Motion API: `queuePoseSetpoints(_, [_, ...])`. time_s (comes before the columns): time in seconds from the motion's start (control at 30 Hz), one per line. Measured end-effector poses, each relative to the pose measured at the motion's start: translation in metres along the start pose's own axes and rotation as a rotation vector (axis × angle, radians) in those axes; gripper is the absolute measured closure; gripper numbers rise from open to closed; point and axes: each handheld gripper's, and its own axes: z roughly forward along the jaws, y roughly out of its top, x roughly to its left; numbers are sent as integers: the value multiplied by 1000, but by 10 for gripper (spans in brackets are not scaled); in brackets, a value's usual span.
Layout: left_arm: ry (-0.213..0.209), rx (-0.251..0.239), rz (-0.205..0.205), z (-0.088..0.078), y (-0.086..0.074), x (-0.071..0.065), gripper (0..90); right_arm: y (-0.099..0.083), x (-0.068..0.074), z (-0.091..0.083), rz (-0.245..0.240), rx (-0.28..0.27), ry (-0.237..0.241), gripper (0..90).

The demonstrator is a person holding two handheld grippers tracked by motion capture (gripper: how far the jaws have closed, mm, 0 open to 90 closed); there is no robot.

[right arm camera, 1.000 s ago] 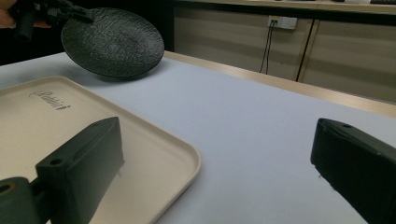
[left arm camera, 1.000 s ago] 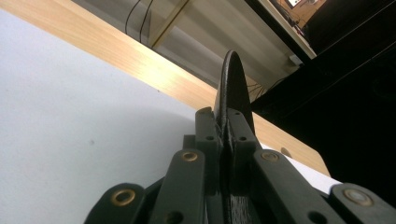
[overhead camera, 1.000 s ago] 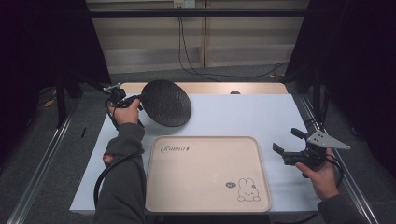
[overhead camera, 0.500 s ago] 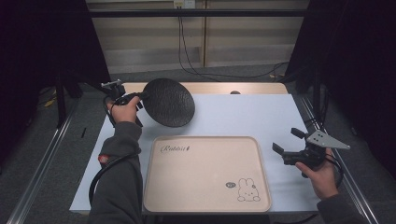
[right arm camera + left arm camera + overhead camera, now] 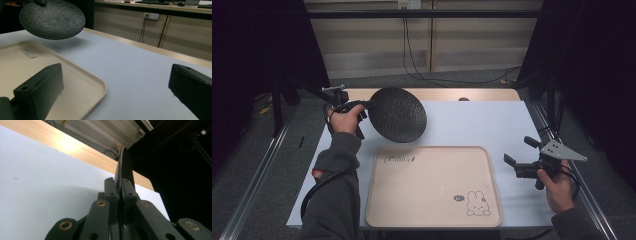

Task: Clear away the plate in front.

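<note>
A black textured plate [image 5: 398,114] hangs tilted in the air above the table's far left, just beyond the beige tray [image 5: 412,200]. My left gripper [image 5: 364,106] is shut on the plate's left rim. In the left gripper view the plate [image 5: 124,165] stands edge-on between the two clamped jaws. In the right gripper view the plate [image 5: 52,18] floats at the upper left over the tray's [image 5: 82,80] far corner. My right gripper [image 5: 518,154] rests open to the right of the tray, nothing between its fingers [image 5: 40,87].
The tray carries a rabbit drawing [image 5: 475,203] and some lettering [image 5: 399,159]. A white sheet [image 5: 482,125] covers the table, with a wooden strip [image 5: 437,94] along the far edge. Cables [image 5: 422,75] run on the floor behind.
My left gripper has lifted the plate a little higher and carried it slightly right, toward the tray. The right gripper has stayed where it was.
</note>
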Motion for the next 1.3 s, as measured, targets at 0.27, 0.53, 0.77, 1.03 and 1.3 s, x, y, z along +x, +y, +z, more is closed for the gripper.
queuePoseSetpoints(0.27, [-49,48,9,-1,-4,-7,858,0,0,0,-7,0,-1,0])
queuePoseSetpoints(0.53, [-66,87,24,-2,-8,-11,858,0,0,-1,-12,-2,-1,0])
queuePoseSetpoints(0.77, [-99,115,41,0,-15,-14,855,0,0,0,-11,1,-3,0])
queuePoseSetpoints(1.03, [-133,169,63,0,-22,-23,855,0,1,0,-19,4,-2,0])
queuePoseSetpoints(1.3, [-169,211,94,3,-30,-35,855,0,1,0,-18,4,1,0])
